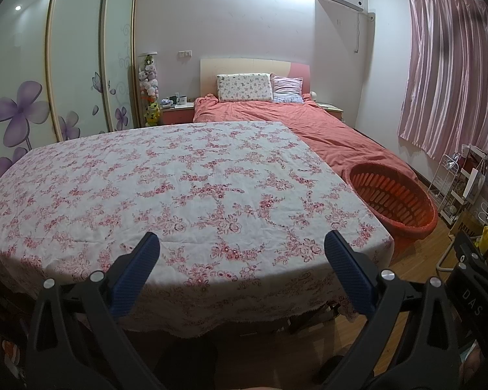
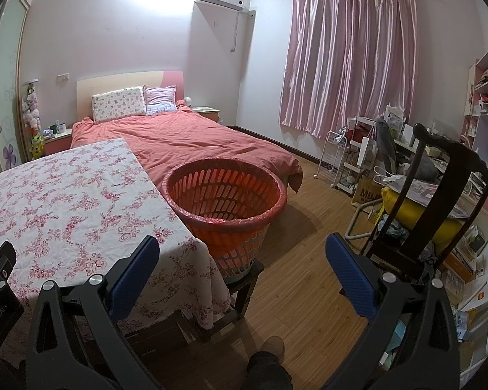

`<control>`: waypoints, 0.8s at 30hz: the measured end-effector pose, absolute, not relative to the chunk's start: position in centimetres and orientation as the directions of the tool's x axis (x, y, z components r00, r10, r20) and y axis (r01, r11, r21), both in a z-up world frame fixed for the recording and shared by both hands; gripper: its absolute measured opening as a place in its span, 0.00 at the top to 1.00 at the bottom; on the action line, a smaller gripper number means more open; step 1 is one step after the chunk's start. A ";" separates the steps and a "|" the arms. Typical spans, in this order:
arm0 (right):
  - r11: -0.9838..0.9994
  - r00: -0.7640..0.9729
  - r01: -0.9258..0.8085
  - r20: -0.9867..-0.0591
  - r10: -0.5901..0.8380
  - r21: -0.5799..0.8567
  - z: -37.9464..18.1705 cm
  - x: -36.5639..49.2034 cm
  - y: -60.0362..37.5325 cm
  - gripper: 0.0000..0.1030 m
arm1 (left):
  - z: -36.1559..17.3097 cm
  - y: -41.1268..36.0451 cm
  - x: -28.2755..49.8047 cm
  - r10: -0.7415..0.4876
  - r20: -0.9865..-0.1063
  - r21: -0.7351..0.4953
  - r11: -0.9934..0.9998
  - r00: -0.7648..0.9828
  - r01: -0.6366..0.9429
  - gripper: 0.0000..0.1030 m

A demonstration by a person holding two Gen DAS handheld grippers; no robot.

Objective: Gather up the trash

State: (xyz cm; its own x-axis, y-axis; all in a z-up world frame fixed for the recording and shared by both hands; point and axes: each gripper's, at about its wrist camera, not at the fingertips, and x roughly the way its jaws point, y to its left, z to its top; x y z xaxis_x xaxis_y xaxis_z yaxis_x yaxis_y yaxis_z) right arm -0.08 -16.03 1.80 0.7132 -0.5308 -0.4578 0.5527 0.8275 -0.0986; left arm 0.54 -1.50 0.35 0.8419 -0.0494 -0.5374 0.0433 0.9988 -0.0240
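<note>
At the left we see our left gripper (image 1: 242,243) hanging above the near edge of the table (image 1: 179,178), its blue fingers (image 1: 136,273) spread wide and grasping nothing. Just off the table's right edge stands the orange basket (image 2: 224,195), lined with a red bag and raised on a small dark stool (image 2: 244,279). Further right, our right gripper (image 2: 242,247) is likewise released and bare, held over the wooden floor (image 2: 302,260) between basket and dark chair (image 2: 439,195).
</note>
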 end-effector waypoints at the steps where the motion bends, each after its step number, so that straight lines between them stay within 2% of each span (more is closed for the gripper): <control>1: 0.828 0.713 0.553 -0.458 -0.531 -0.098 1.8 -0.1 -16.0 0.02 | 0.4 -1.5 0.6 -0.050 -0.537 -0.024 0.999 0.842 0.043 0.04; 24: 0.829 0.713 0.551 -0.463 -0.526 -0.095 1.7 0.0 -15.8 0.02 | 0.4 -1.5 0.6 -0.050 -0.539 -0.024 0.999 0.841 0.043 0.04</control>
State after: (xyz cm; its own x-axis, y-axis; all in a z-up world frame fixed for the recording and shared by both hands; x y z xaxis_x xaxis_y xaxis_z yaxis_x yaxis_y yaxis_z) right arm 0.01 -15.84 1.73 0.7130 -0.5265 -0.4630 0.5509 0.8292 -0.0946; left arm 0.56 -1.51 0.39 0.8409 -0.0496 -0.5389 0.0434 0.9988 -0.0243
